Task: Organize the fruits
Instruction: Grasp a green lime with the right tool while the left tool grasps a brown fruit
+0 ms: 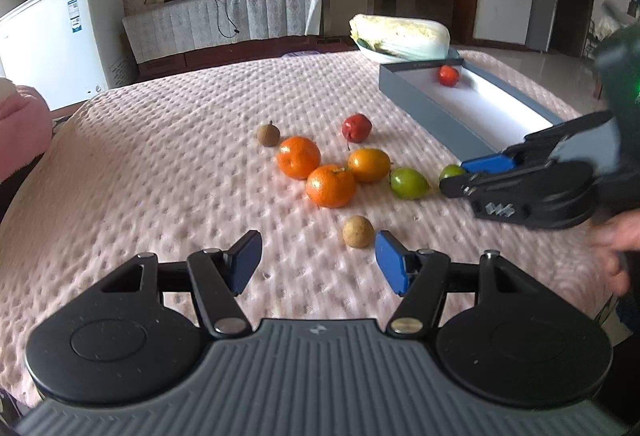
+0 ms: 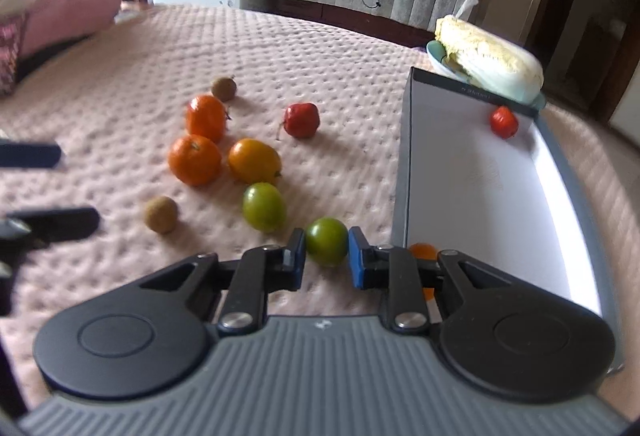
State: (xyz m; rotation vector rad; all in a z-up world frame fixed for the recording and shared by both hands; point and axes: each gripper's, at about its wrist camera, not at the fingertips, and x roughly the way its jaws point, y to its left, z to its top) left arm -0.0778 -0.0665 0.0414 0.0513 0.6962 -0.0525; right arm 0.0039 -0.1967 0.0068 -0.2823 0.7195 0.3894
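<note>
Here, a small round green fruit (image 2: 327, 241) is clamped between the blue pads of the right gripper (image 2: 327, 256), resting on the pink dimpled quilted cover (image 2: 120, 76). Just beyond it to the left lies a second green fruit (image 2: 264, 207), then three orange citrus fruits (image 2: 195, 159). To the gripper's right stands a long grey box with a white interior (image 2: 480, 176). The left gripper (image 1: 318, 256) is held apart and empty, a brown round fruit (image 1: 357, 231) just ahead.

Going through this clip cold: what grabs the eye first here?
The bright cluster of fruit mid-table: three oranges, two green fruits and a red one on the pink cloth. The right gripper is shut on the nearer green fruit, beside the grey box with one red fruit at its far end.
</note>
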